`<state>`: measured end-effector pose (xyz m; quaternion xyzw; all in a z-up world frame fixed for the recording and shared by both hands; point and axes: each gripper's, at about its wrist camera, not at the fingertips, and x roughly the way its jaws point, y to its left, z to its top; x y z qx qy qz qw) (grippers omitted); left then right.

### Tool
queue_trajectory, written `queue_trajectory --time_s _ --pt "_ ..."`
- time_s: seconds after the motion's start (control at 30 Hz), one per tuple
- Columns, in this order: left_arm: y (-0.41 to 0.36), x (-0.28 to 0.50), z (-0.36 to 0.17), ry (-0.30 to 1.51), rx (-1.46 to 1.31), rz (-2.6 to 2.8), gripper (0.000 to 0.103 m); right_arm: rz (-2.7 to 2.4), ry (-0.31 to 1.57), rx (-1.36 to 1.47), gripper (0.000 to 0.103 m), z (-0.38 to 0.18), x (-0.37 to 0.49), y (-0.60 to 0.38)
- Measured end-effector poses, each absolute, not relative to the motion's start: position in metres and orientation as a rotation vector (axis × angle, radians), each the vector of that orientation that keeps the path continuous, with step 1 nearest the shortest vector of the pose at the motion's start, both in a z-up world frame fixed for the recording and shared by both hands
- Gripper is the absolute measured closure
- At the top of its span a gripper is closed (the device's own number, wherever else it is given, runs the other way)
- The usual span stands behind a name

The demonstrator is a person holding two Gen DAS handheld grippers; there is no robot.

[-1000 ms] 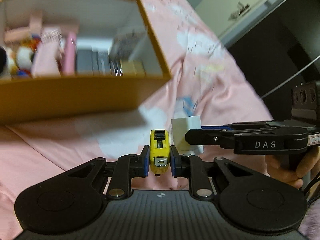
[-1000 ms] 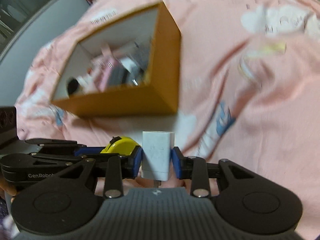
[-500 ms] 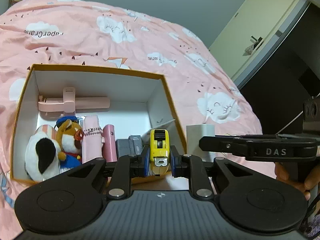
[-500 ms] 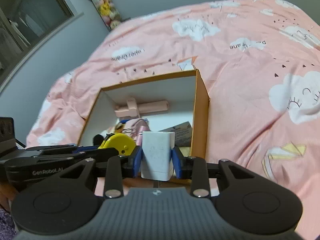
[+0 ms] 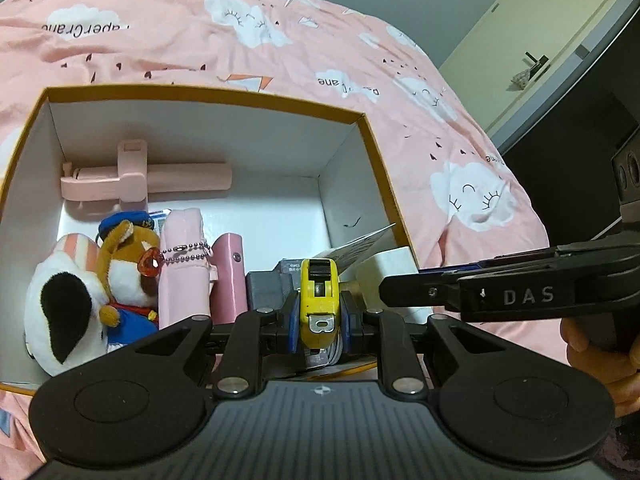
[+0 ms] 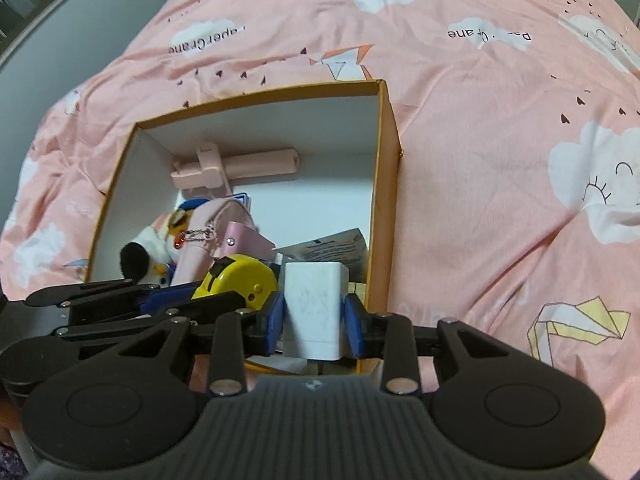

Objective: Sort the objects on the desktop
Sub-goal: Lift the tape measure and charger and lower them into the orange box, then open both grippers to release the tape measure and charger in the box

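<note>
My left gripper point(image 5: 319, 322) is shut on a yellow tape measure point(image 5: 318, 300), held over the near right corner of an orange box point(image 5: 208, 94) with white inner walls. In the right wrist view the same yellow tape measure point(image 6: 240, 280) shows to the left of a white charger block point(image 6: 314, 310), on which my right gripper point(image 6: 314, 320) is shut. The charger hangs above the near right corner of the orange box point(image 6: 386, 160). The two grippers sit side by side, the right gripper point(image 5: 404, 292) reaching in from the right in the left wrist view.
Inside the box lie a pink selfie stick point(image 5: 148, 176), plush toys point(image 5: 88, 292), a pink pouch point(image 5: 184, 264), a pink tube point(image 5: 230, 276), dark small boxes point(image 5: 264, 288) and a leaflet point(image 6: 332, 250). The box rests on a pink bedspread point(image 6: 500, 180). A hand point(image 5: 600, 356) grips the right handle.
Both grippers have moved forward and up with their loads, from in front of the box's near wall to above its near right corner. The box's inside now lies in full view.
</note>
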<state>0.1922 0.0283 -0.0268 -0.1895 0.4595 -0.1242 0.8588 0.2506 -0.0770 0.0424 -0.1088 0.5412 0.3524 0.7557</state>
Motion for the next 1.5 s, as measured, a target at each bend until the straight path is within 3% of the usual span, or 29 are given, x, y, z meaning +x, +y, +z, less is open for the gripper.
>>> queue_trajectory --time_s 0.67,0.93,1.33,1.5 --pt "0.037 0.199 -0.05 1.034 -0.525 -0.245 0.081 0.717 1.168 -0.313 0.067 0.039 0.251 -0.063" --pt "0.039 0.181 -0.028 0.948 -0.467 -0.181 0.081 0.748 1.123 -0.267 0.061 0.049 0.241 -0.079" --pt "0.009 0.139 0.0 0.83 -0.228 -0.019 0.08 0.757 0.834 -0.315 0.051 0.051 0.183 -0.113" --pt "0.002 0.119 0.01 0.803 -0.154 0.011 0.066 0.737 0.769 -0.282 0.047 0.051 0.17 -0.121"
